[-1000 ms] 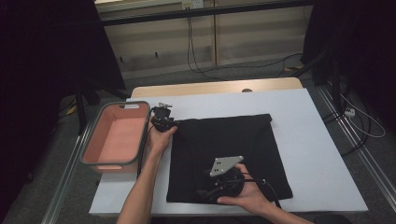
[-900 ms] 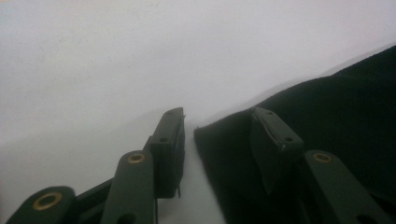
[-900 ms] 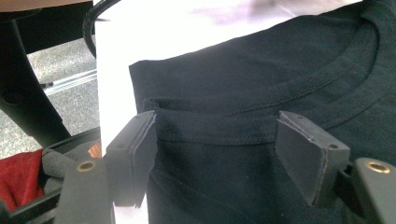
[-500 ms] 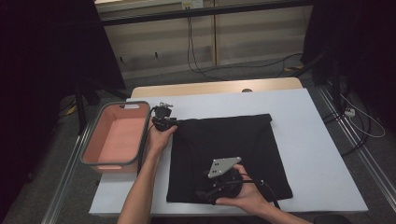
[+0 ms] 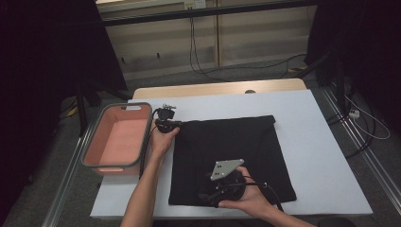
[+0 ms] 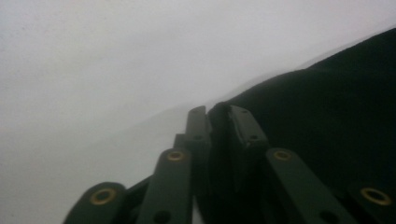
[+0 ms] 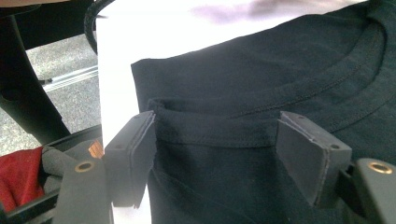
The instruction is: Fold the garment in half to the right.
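Now, starting at the left of the high view, a pink basket sits on the white table, and just right of its far corner the left gripper rests at the upper left corner of a folded black shirt. Its jaws have just been closing, with the shirt's corner between them. In the left gripper view the two jaws stand almost together at the centre of the frame, with the dark cloth bunched into the thin gap and rising away to the right, so I read the claw as clamped on the corner of the shirt. That is the change that matters: the far left corner appears secured.

Further right, near the bottom middle of the high view, the right gripper lies over the shirt's near edge. In the right gripper view its jaws stand well apart in the lower part of the frame, one at each side of a folded, stitched edge of the shirt, and the pads do not press on it; the collar curves across the upper right.

Judging from this, one corner is caught and the other hold is not yet made. The right claw would need to close on that edge before both corners can be lifted together, likely for a fold or a move toward the basket.
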{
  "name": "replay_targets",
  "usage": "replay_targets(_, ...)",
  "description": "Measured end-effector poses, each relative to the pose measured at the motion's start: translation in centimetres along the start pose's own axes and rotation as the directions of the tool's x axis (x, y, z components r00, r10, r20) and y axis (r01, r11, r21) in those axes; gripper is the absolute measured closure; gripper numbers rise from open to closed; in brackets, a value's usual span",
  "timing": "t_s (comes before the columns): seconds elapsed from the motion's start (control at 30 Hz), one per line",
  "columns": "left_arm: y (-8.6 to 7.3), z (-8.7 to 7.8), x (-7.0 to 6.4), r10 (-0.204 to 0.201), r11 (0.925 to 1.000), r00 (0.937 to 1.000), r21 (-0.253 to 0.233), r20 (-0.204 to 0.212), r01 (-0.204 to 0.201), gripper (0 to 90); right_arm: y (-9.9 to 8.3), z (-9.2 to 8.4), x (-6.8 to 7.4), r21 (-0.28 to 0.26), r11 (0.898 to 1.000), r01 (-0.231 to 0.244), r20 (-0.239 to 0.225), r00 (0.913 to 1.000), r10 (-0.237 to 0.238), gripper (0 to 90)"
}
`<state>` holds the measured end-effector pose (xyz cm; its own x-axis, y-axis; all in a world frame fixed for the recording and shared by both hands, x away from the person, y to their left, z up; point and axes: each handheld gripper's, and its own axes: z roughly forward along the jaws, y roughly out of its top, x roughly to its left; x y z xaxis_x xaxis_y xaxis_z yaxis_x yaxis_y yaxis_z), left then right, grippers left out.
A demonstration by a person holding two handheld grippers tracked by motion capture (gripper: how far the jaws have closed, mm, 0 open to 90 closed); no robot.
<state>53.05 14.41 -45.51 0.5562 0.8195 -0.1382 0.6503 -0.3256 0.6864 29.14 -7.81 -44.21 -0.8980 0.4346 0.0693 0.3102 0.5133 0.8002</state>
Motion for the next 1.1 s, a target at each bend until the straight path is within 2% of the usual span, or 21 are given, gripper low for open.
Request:
replay_targets(0.13,0.1,-0.1,-0.3,-0.012,0.9998,0.9998,0.012,-0.014,0.012,85.6,0.1,0.1,0.1,0.004,1.000,0.000,-0.004,1.0000,0.000,28.2)
replay_targets(0.27,0.2,-0.3,0.0,-0.037,0.9992,0.9993,0.017,0.002,0.037,86.2,0.3,0.1,0.0,0.006,1.000,-0.001,-0.009,1.0000,0.001,28.4)
replay_targets(0.37,0.3,-0.8,0.1,-0.037,0.9993,0.9993,-0.003,0.006,0.037,86.3,0.5,0.1,0.0,-0.004,1.000,-0.001,-0.001,1.0000,0.001,28.6)
replay_targets(0.47,0.8,-1.6,0.1,-0.055,0.9976,0.9985,-0.041,0.008,0.055,86.4,0.8,0.2,0.0,-0.010,1.000,0.000,0.004,1.0000,0.000,29.4)
replay_targets(0.6,1.1,-2.2,-0.2,-0.039,0.9970,0.9990,-0.066,0.021,0.040,86.4,1.4,0.5,0.4,-0.018,1.000,0.017,0.016,0.9997,-0.017,31.4)
replay_targets(0.83,1.2,-2.5,0.0,-0.039,0.9942,0.9980,-0.098,0.049,0.043,86.5,2.4,2.3,0.9,0.006,0.999,0.034,-0.022,0.9992,-0.034,37.8)
replay_targets(0.87,1.2,-2.6,-0.1,-0.050,0.9920,0.9972,-0.113,0.056,0.056,86.5,2.6,2.8,1.0,0.017,0.999,0.039,-0.032,0.9988,-0.038,39.3)
replay_targets(0.93,1.3,-2.7,-0.1,-0.046,0.9914,0.9968,-0.119,0.065,0.053,86.4,2.8,3.4,1.2,0.040,0.998,0.042,-0.040,0.9984,-0.040,42.5)
replay_targets(1.0,1.4,-2.9,-0.2,-0.040,0.9915,0.9968,-0.120,0.069,0.049,86.5,3.0,4.2,1.5,0.060,0.997,0.049,-0.045,0.9979,-0.047,46.6)
replay_targets(1.1,1.5,-3.1,-0.2,-0.033,0.9927,0.9968,-0.113,0.072,0.041,86.5,3.3,5.2,1.9,0.073,0.995,0.062,-0.062,0.9964,-0.058,48.1)
